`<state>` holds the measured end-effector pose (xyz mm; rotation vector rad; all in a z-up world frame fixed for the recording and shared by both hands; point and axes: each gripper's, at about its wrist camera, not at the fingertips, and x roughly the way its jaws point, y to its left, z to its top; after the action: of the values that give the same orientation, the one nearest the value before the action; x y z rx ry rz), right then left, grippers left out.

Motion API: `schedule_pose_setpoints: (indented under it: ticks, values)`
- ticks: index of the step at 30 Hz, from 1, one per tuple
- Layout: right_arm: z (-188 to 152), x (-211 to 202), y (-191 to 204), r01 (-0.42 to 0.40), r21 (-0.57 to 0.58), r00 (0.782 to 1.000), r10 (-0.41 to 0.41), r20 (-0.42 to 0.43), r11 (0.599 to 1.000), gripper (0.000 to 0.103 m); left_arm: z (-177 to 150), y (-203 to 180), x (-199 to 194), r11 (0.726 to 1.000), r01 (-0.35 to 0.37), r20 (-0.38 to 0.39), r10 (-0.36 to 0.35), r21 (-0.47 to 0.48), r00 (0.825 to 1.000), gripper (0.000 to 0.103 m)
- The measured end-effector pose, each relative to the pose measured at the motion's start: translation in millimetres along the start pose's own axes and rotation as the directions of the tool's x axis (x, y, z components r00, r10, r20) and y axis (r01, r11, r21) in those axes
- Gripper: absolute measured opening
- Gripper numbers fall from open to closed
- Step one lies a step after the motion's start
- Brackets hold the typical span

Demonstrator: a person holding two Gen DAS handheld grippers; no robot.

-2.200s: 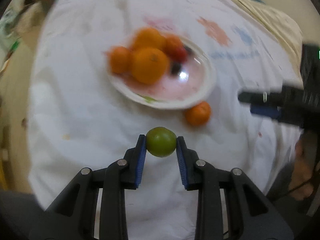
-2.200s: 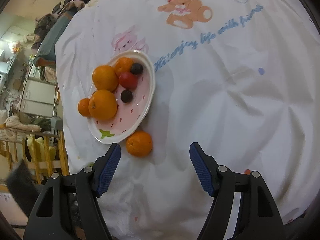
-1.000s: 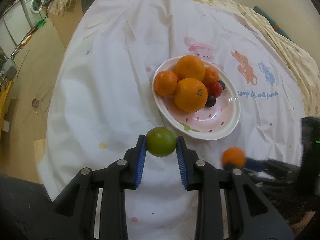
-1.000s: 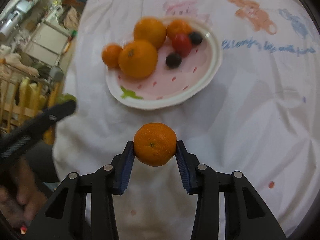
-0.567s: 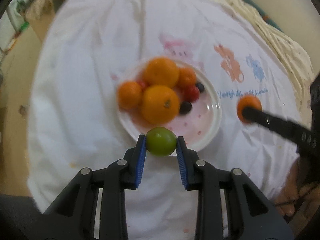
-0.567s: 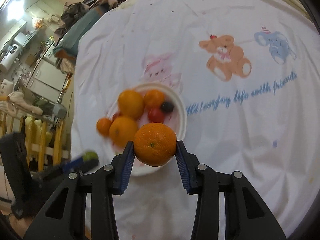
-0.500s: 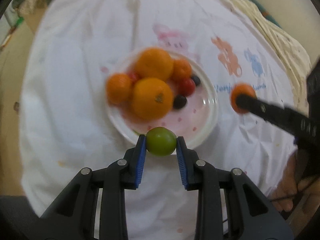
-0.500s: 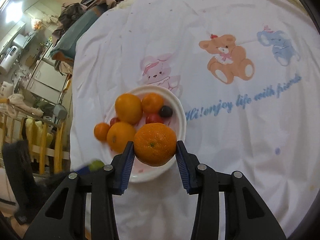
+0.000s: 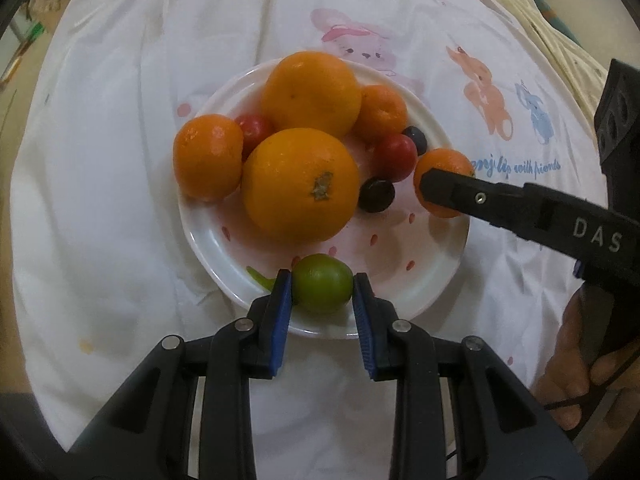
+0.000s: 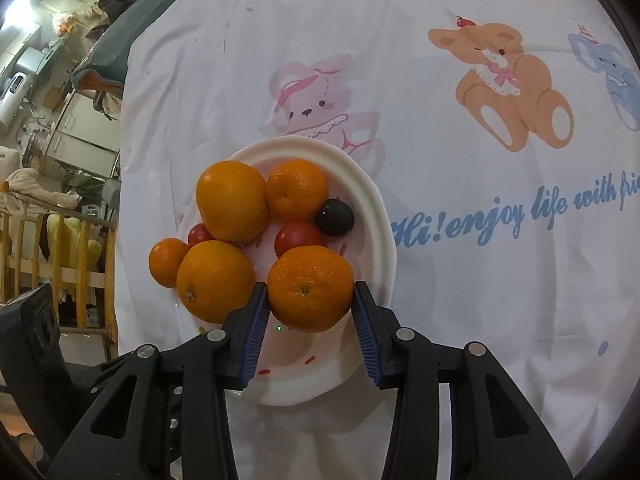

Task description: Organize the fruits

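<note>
A white plate (image 9: 436, 264) (image 10: 372, 196) with pink spots holds two big oranges (image 9: 300, 184), small mandarins, red tomatoes (image 9: 394, 152) and dark grapes (image 9: 376, 195). My left gripper (image 9: 322, 292) is shut on a green lime (image 9: 322, 289) over the plate's near rim. My right gripper (image 10: 310, 302) is shut on a mandarin (image 10: 310, 288) over the plate's near part; it also shows in the left wrist view (image 9: 442, 168) at the plate's right edge.
The plate lies on a white cloth (image 10: 460, 240) printed with cartoon animals and blue writing. Beyond the cloth's left edge are a wooden railing (image 10: 52, 240) and room clutter. A hand (image 9: 580, 368) holds the right gripper.
Both grippers have moved in toward the plate with their fruit. The lime is now over the near rim and the mandarin over the plate's right side.
</note>
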<state>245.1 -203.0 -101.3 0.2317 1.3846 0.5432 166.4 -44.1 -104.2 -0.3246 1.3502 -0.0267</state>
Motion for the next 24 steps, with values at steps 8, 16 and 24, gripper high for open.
schedule_pose_setpoints:
  ticks: [8,16,24]
  values:
    - [0,8,1,0.003,-0.001,1.000,-0.003,-0.025,1.000,0.046,2,-3,3,1.000,0.009,-0.011,-0.009,0.009,1.000,0.032]
    - [0,9,2,-0.006,0.003,1.000,0.006,-0.019,1.000,0.060,2,-6,-5,0.999,-0.027,0.042,0.025,0.044,0.999,0.067]
    - [5,-16,-2,-0.016,0.004,0.999,0.016,0.040,1.000,0.069,-5,-2,-19,0.996,-0.046,0.049,0.042,0.071,0.998,0.067]
